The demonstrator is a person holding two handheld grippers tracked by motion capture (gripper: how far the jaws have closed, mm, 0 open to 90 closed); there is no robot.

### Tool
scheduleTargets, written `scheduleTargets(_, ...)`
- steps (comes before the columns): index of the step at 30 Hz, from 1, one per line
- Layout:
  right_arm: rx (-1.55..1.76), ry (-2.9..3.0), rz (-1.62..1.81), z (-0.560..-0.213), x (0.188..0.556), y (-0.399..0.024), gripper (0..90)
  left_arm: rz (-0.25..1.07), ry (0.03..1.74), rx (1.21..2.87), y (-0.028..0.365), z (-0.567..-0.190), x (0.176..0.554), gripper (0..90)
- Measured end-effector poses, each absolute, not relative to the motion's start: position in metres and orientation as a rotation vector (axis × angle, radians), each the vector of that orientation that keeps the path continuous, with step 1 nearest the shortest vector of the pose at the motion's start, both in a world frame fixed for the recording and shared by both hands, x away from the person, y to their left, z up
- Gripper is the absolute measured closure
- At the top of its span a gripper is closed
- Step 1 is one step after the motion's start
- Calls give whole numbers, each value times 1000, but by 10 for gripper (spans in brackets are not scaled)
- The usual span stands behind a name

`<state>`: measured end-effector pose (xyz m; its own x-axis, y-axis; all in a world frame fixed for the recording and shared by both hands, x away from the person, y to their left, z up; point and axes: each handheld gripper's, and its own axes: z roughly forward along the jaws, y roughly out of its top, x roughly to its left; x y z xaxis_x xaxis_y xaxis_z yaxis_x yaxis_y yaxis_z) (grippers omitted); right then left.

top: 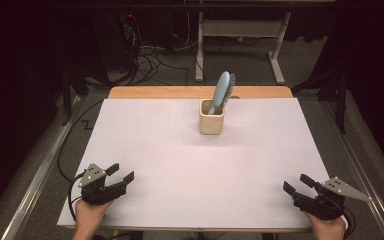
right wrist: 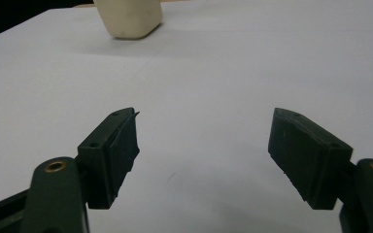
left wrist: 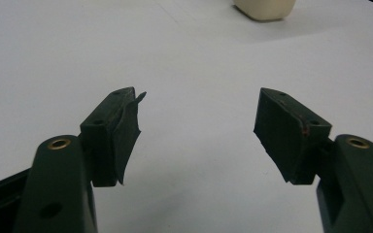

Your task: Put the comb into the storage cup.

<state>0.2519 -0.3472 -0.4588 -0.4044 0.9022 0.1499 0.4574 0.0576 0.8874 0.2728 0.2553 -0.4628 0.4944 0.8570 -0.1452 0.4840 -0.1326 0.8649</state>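
Note:
A light blue hairbrush [top: 222,91] stands tilted, bristles facing right, in a cream square cup [top: 211,118] at the far middle of the white sheet [top: 200,165]. The cup's base [left wrist: 264,8] sits at the top of the left gripper view, and the cup [right wrist: 128,18] at the top left of the right gripper view. My left gripper [top: 121,173] rests at the near left corner, jaws wide apart with nothing between them [left wrist: 199,128]. My right gripper [top: 296,183] rests at the near right corner, likewise open and empty [right wrist: 204,150]. Both lie far from the cup.
The sheet covers a wooden table whose far edge [top: 200,92] shows behind the cup. Beyond it on the dark floor are tangled cables [top: 150,60] and the legs of a white desk frame [top: 240,40]. Metal rails [top: 35,180] run along both sides of the table.

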Motion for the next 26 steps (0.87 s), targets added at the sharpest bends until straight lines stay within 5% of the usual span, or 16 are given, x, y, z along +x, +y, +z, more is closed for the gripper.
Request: scheduleTargets(26,1342,1906,1307,-460,253,-345,266,477,1137,1773,257,-463,272,333)
